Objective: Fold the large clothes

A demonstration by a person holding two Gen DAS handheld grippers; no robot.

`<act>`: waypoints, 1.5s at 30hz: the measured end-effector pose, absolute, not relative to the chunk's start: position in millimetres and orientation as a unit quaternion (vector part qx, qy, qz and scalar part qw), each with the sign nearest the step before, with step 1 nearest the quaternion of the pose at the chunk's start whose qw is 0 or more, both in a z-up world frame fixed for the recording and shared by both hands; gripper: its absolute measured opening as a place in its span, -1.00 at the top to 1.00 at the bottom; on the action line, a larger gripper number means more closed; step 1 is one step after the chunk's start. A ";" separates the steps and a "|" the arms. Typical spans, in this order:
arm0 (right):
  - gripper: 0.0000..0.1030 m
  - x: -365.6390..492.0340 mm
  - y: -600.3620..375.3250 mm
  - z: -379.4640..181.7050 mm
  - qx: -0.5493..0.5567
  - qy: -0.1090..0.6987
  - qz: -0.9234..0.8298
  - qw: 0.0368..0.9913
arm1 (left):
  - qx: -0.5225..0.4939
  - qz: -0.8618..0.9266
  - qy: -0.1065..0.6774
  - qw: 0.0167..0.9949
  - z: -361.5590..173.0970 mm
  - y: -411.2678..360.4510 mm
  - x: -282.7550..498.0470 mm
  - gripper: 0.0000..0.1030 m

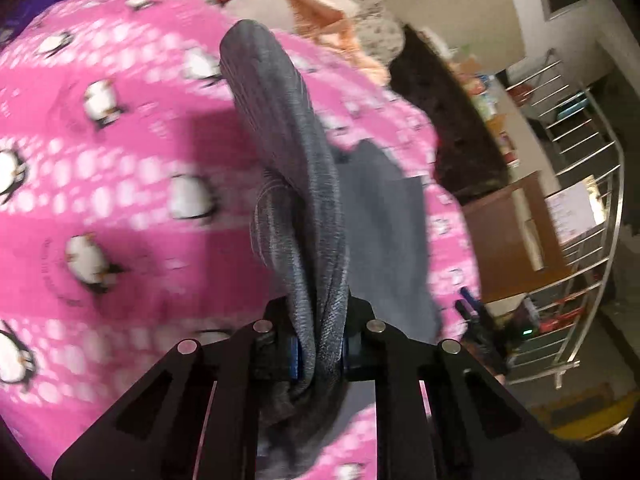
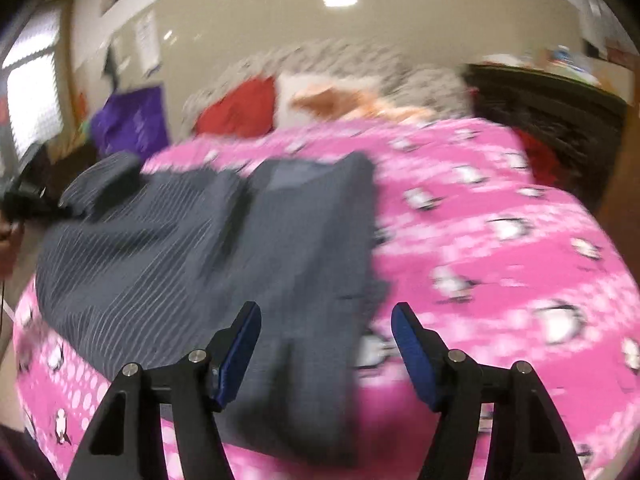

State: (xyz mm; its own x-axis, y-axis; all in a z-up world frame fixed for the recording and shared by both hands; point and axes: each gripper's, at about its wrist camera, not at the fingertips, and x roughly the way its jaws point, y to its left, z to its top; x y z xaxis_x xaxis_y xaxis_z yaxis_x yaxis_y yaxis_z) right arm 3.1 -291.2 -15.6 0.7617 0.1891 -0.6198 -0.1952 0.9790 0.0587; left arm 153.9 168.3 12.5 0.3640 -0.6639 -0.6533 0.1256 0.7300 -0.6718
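While my left gripper (image 1: 318, 354) is clamped tight on a bunched edge of the dark grey ribbed knit garment (image 1: 288, 184), the left wrist view shows that cloth rising from between the blue pads in a tall twisted ridge, with a flatter grey panel lying beyond it on the pink fleece blanket printed with penguins (image 1: 120, 184) that covers the bed. I judge this to be the carry of a fold: one edge lifted, ready to be laid across the rest. At the right of this view stand a brown cardboard box (image 1: 516, 232) and a metal wire rack (image 1: 576, 184), both off the bed. From the right wrist view, my right gripper (image 2: 326, 354) is spread wide and holds nothing; it hovers over the near part of the garment (image 2: 208, 248), which sprawls across the left half of the blanket (image 2: 500, 248), its far left corner drawn up toward a dark shape at the frame edge that I take for my other gripper. Next, I would need to pin or pinch the near hem with the right while the left brings its edge over. Both views are smeared by motion, so seams, sleeves and the garment's full outline are hard to make out, and its near end is cut off below my fingers.
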 end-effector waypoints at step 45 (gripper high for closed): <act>-0.47 132.8 -225.1 -60.6 0.290 0.493 0.286 0.769 | -0.293 -0.202 0.468 0.809 -53.6 28.6 44.3 0.87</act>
